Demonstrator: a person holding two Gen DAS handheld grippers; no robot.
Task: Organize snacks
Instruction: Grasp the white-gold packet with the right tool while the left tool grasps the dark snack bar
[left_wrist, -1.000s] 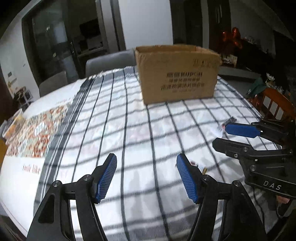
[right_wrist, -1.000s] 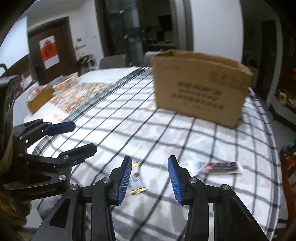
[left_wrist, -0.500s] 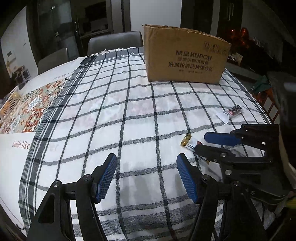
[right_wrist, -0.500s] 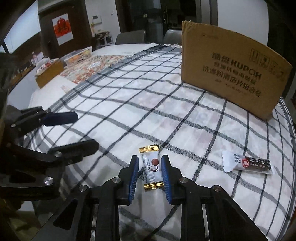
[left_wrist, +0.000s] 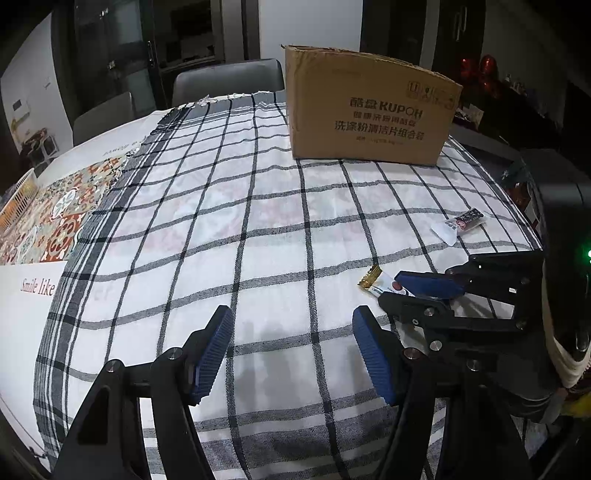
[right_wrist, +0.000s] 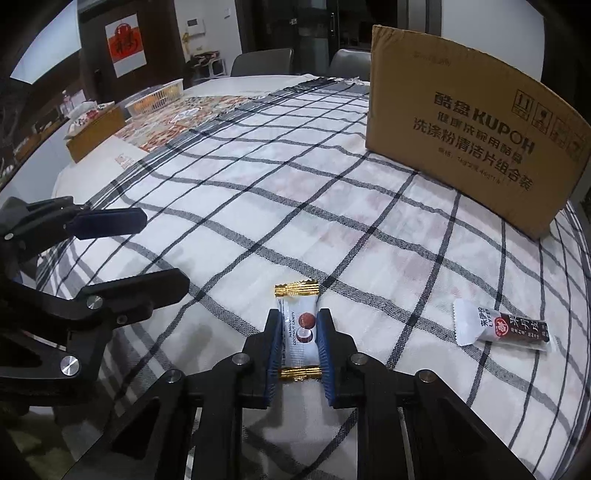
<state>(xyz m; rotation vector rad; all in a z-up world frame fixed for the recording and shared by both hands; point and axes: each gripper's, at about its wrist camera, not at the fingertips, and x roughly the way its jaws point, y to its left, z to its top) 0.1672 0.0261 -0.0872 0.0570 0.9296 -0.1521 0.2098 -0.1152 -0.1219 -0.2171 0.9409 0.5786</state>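
- Left hand-held gripper (left_wrist: 291, 347): fingers spread wide, nothing between them, hovering over bare checked cloth (left_wrist: 258, 206) on the surface. No snack ahead of it; nearest one off to its right.
- Woven basket (right_wrist: 155, 98) and patterned mat (left_wrist: 55, 214): at far left of the surface, well apart from the work; no part in the present step.
- Right hand-held gripper (right_wrist: 298, 341): fingers closed in on the gold-edged candy wrapper (right_wrist: 297, 325), blue pads touching its two long sides. Judged a grip in place or very nearly so; cannot tell whether the wrapper is lifted off the cloth.
- Key relation: wrapper's long axis running straight ahead along the fingers, gold crimped ends fore and aft, pads pressing across the short width. Far end projecting beyond the fingertips.
- Cardboard box (right_wrist: 461, 122): ahead and to the right of the held candy, well apart, open at the top as seen from the left wrist view. Judged the likely destination; carry forward, rightward and up over the rim required.
- Second snack, a dark-and-white sachet (right_wrist: 502, 326): flat on the cloth to the right of the right hand-held gripper, near it, long axis lying crosswise. Right hand clearly the nearer for it.
- Risk judged: thin wrapper buckling or slipping under a sideways pinch.
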